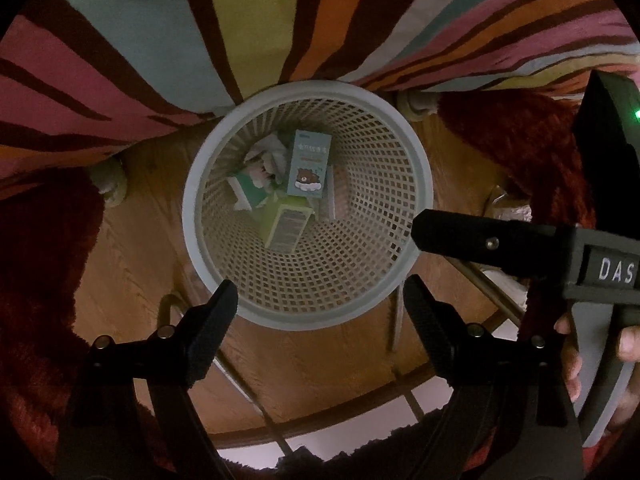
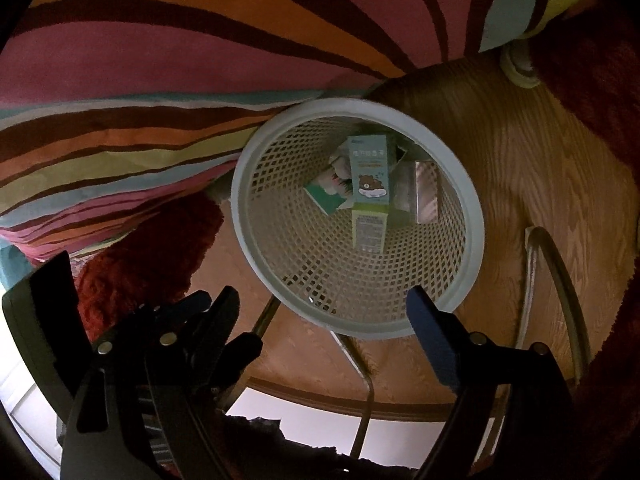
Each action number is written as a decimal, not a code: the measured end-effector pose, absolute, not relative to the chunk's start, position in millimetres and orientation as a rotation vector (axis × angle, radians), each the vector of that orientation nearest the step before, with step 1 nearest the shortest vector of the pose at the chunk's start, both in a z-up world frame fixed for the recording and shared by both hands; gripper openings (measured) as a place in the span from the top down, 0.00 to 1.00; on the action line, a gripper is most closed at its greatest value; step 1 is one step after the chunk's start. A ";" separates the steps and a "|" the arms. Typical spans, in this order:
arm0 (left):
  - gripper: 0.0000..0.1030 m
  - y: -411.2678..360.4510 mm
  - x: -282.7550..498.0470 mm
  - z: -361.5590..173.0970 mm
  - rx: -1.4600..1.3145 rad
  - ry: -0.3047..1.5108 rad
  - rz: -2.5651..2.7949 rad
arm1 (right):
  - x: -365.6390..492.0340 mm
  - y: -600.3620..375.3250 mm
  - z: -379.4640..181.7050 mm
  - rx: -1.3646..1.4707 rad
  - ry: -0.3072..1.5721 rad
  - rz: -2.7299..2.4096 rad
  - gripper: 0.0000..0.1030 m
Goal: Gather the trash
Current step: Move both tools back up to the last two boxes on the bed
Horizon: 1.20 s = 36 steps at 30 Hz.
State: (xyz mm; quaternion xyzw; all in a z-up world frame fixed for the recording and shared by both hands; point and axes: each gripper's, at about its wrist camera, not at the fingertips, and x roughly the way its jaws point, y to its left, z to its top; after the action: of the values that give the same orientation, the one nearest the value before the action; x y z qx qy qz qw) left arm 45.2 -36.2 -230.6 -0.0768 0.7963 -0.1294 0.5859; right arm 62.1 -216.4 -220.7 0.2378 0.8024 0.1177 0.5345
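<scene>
1. Trash, a blue bear-printed carton [image 1: 307, 164] among other boxes, lies inside the white mesh basket [image 1: 212, 160] on the round wooden worktop [image 1: 132, 240].
2. Left claw [image 1: 320, 300] hangs over the basket's near rim, jaws apart, empty.
3. Right claw [image 2: 324, 308] likewise stands apart, empty.

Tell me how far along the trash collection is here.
Done: the blue bear carton, a green carton and crumpled scraps lie inside the mesh basket. In hand: nothing; the left gripper and right gripper hover open above it. No loose trash shows on the wooden table.
</scene>
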 end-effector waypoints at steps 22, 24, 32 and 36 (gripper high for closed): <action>0.20 -31.6 26.4 -83.0 0.047 1.228 -0.207 | 52.3 -212.5 -54.0 0.264 1.098 0.480 0.21; 0.20 -22.9 27.5 -73.8 0.042 1.176 -0.178 | 53.0 -214.2 -35.2 0.216 0.975 0.466 0.21; 0.20 10.5 51.9 -41.7 -0.041 1.014 -0.109 | 84.0 -232.6 -10.6 0.195 0.812 0.387 0.21; 0.20 10.0 72.9 -34.3 -0.023 0.979 -0.082 | 104.1 -232.0 1.5 0.158 0.780 0.375 0.21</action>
State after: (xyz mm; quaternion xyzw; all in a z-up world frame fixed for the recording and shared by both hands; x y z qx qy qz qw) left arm 72.9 10.0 -34.3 -0.0113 0.4698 -0.0395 0.8818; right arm 104.1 -232.0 1.5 0.0766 0.3773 0.1817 0.9048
